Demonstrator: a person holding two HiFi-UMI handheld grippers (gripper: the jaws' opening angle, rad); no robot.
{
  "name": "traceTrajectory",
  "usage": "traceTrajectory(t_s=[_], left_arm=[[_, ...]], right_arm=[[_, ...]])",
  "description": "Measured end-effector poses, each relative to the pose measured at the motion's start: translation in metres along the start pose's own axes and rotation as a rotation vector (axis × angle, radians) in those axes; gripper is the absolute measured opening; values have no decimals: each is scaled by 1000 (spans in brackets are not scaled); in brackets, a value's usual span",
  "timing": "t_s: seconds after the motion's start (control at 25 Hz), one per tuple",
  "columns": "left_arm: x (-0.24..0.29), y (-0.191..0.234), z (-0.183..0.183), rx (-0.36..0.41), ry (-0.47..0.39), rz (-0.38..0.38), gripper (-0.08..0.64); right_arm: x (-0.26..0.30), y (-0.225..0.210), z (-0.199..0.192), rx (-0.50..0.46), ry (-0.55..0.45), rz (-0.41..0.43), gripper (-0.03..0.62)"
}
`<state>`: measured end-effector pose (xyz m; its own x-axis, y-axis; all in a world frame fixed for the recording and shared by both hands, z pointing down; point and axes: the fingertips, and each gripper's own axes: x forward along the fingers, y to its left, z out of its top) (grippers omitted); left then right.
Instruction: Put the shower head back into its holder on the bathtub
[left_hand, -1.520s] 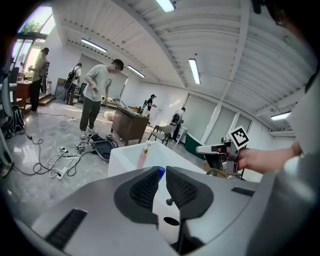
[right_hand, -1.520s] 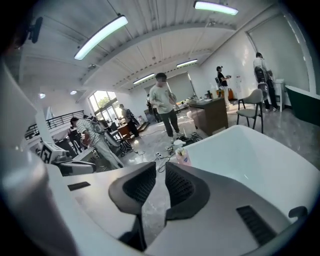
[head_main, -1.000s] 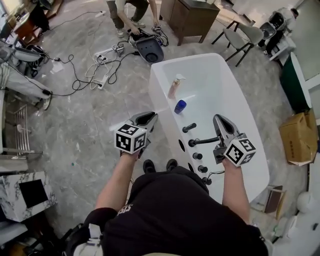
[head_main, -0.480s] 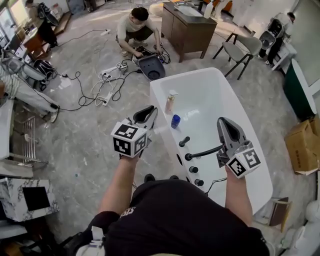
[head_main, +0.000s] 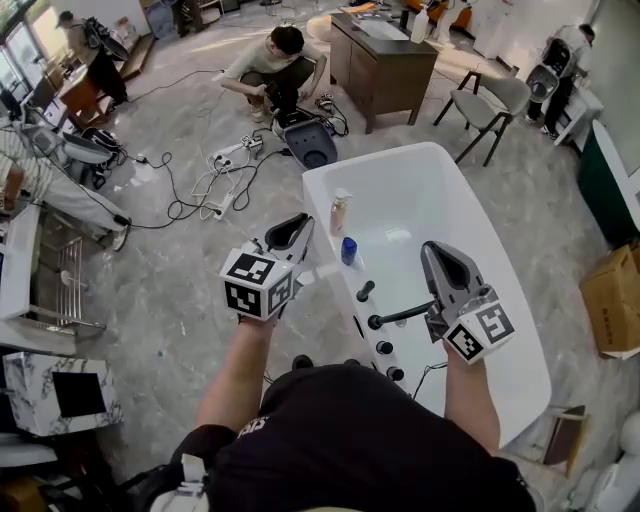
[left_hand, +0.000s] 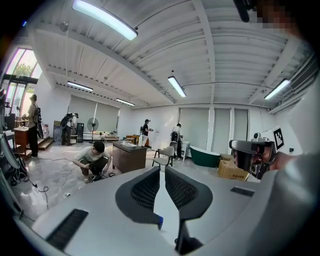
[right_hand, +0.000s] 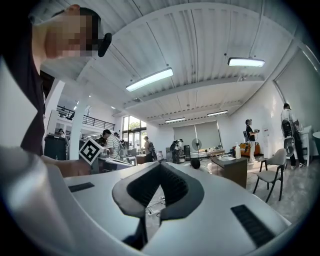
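Note:
The white bathtub (head_main: 520, 330) lies ahead of me and to the right. A black shower head (head_main: 402, 314) rests across its near rim among black knobs (head_main: 365, 290); whether it sits in a holder I cannot tell. My left gripper (head_main: 300, 222) hangs over the floor just left of the tub, shut and empty, its jaws (left_hand: 162, 170) having just closed the last bit. My right gripper (head_main: 432, 248) is above the rim, just right of the shower head and clear of it. Its fingers (right_hand: 159, 164) meet at the tips with nothing between them.
A bottle (head_main: 340, 212) and a blue cup (head_main: 348, 250) stand at the tub's left edge. A person (head_main: 275, 62) crouches beyond the tub beside cables (head_main: 215, 160) on the floor. A dark cabinet (head_main: 385, 50), chairs (head_main: 492, 100) and a cardboard box (head_main: 615, 300) ring the area.
Both grippers have lifted a little above the tub's rim, still empty. The head view has tilted up, so the tub sits lower in it and the crouching person shows fully.

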<state>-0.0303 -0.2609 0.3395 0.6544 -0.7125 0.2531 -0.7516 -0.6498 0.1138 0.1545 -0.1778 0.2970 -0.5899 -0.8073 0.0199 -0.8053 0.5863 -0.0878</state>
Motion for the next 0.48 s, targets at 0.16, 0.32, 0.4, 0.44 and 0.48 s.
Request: traceTrajectory(t_s=[0.16,0.32,0.4,0.44,0.48], left_arm=[[0,-3,3,9,-2,7,46],[-5,-3,1,10,-1,22,46],[-7,0,-1,8,1,33,46],[-8,2,-2,6,3,38,46],[-10,4,-2,5,3,43,44]], right_arm=[[5,-5,3,21,-8,2,11],[9,-4,5,26,-13,21,11],[12,-2,4,27,-14,31,11],[14,0,3,28,-13,36,11],[16,2,3,28,-12,41,11]])
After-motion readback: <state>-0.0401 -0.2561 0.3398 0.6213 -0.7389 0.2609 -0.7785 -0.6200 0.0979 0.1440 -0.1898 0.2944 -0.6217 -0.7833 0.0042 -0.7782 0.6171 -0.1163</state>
